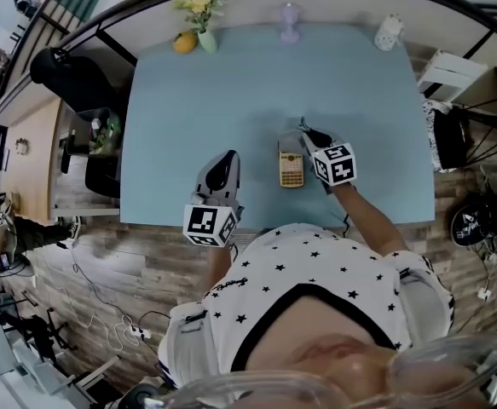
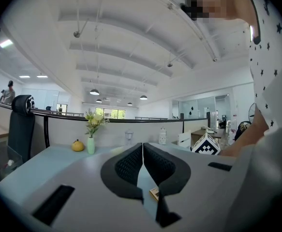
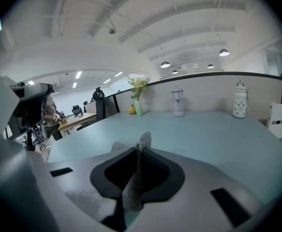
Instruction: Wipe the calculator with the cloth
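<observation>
A beige calculator (image 1: pixel 291 167) lies flat near the front of the light blue table (image 1: pixel 231 92). One corner of the calculator (image 2: pixel 154 193) peeks out below the left jaws. My right gripper (image 1: pixel 306 132) hovers just right of the calculator's far end, shut on a grey mesh cloth (image 3: pixel 135 180) that hangs down between its jaws. The cloth's top edge sticks up past the jaw tips. My left gripper (image 1: pixel 228 157) sits to the left of the calculator near the table's front edge, its jaws closed together with nothing between them (image 2: pixel 142 151).
Along the table's far edge stand a vase of flowers (image 1: pixel 200 8), a yellow fruit (image 1: pixel 185 42), a small clear lamp (image 1: pixel 291 22) and a white lantern (image 1: pixel 388 32). A black chair (image 1: pixel 71 77) stands left of the table, a white chair (image 1: pixel 446 71) to the right.
</observation>
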Action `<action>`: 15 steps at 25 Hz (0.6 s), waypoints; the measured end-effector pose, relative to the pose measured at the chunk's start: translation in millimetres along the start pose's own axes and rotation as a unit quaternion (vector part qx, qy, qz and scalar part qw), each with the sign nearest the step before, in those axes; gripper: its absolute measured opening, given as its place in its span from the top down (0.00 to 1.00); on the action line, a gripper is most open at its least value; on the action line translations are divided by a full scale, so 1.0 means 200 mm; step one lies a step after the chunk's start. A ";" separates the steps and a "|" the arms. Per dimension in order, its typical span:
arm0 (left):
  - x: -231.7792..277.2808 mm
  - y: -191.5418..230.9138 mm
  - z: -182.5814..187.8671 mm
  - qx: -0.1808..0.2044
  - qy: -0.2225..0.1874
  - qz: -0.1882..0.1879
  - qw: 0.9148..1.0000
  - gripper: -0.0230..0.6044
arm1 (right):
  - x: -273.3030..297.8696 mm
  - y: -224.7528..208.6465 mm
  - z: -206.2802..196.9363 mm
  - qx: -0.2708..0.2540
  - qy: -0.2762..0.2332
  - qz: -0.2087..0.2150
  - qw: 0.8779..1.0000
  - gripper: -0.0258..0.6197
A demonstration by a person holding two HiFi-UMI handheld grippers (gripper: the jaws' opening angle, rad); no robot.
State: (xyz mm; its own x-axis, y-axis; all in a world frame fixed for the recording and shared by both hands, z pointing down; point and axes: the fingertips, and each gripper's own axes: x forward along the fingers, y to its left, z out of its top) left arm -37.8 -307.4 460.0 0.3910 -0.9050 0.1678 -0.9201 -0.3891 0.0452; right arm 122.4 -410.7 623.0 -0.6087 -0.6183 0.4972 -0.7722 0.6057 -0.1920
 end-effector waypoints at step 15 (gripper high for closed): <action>-0.09 0.08 -0.03 -0.002 0.012 0.027 1.000 0.91 | 0.16 0.32 -0.28 -0.056 0.080 0.065 0.993 0.91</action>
State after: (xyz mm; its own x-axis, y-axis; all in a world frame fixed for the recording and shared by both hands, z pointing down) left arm -59.0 -296.5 463.1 0.3407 -0.9202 0.1930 -0.9397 -0.3396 0.0398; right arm 64.0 -364.8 674.8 -0.6576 -0.4492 0.6048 -0.6588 0.7324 -0.1723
